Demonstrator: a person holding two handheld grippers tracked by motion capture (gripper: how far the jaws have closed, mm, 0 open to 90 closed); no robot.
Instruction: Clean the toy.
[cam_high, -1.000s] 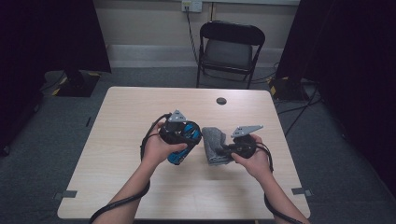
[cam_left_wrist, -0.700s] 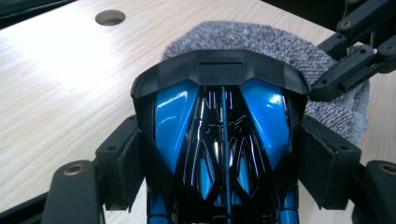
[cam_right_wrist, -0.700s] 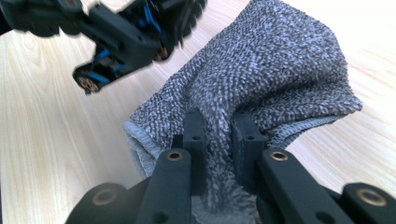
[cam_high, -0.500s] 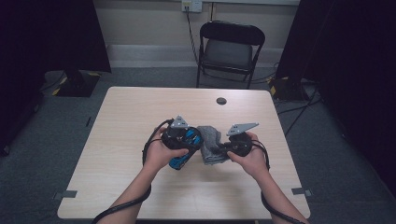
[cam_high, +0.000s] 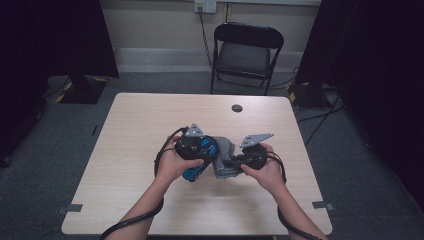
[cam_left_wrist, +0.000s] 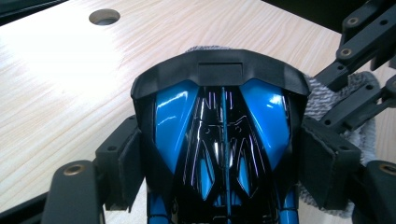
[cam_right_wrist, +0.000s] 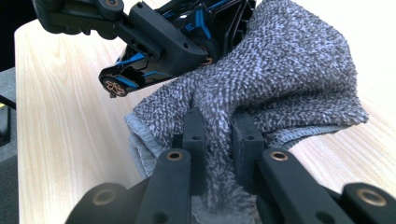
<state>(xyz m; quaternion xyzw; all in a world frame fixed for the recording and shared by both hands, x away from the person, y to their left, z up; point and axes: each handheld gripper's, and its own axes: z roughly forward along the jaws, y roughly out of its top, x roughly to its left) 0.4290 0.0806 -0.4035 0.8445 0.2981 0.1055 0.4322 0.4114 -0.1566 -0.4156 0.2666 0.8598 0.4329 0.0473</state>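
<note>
Centrally on the wooden table (cam_high: 130, 150), near the person's edge, a grey terry cloth (cam_right_wrist: 280, 79) lies bunched against a blue-and-black toy car (cam_left_wrist: 222, 140). Left gripper (cam_left_wrist: 222, 154) clamps the car by its sides, jaws wide around it. Right gripper (cam_right_wrist: 218, 140) pinches a fold of cloth, jaws nearly together.

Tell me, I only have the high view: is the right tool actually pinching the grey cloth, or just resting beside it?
Observer: Pinching. In the right gripper view the right tool has a fold of the grey cloth squeezed between its pads.
Operator: And the blue thing in the left one?
Observer: A glossy blue and black toy car; the left tool clamps it by both sides.
Operator: Are car and cloth touching?
Observer: Yes, the car's end presses against the cloth.
</note>
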